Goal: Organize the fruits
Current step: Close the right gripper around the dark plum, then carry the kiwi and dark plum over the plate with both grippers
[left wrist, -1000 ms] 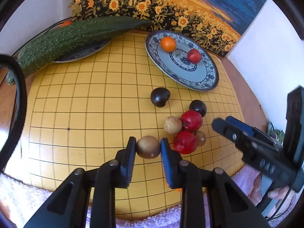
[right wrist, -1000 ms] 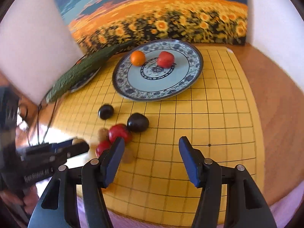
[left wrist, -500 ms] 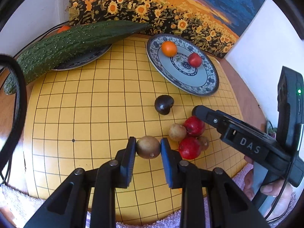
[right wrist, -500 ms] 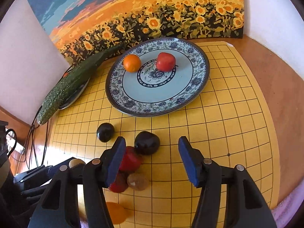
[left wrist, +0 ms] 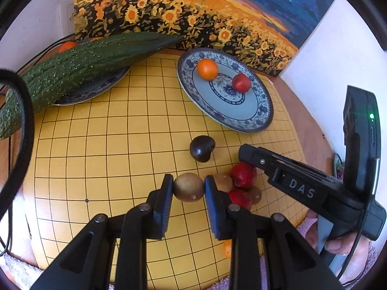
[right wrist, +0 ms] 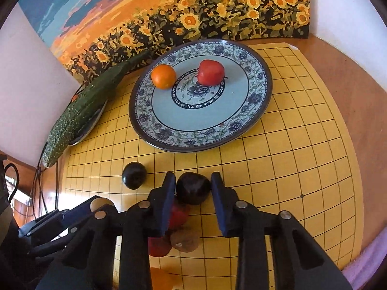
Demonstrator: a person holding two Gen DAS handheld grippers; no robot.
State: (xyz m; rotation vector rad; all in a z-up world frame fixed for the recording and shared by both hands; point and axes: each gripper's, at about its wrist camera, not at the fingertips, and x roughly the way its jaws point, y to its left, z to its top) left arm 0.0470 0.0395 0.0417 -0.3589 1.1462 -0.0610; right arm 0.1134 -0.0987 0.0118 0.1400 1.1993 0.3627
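On plate (right wrist: 256, 111): two fruits. Left gripper (left wrist: 188, 188) clamps brown fruit (left wrist: 188, 189); right gripper (right wrist: 193, 188) closing around dark fruit (right wrist: 193, 191).

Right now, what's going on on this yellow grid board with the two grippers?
A person is sorting fruit with a handheld gripper in each hand. The left gripper is shut on a round brown fruit. The right gripper is closing, with a dark purple plum-like fruit between its pads. A small orange fruit and a red fruit already sit on the blue-patterned ceramic plate. Another dark fruit and a few red and brown ones lie loose on the yellow grid board.
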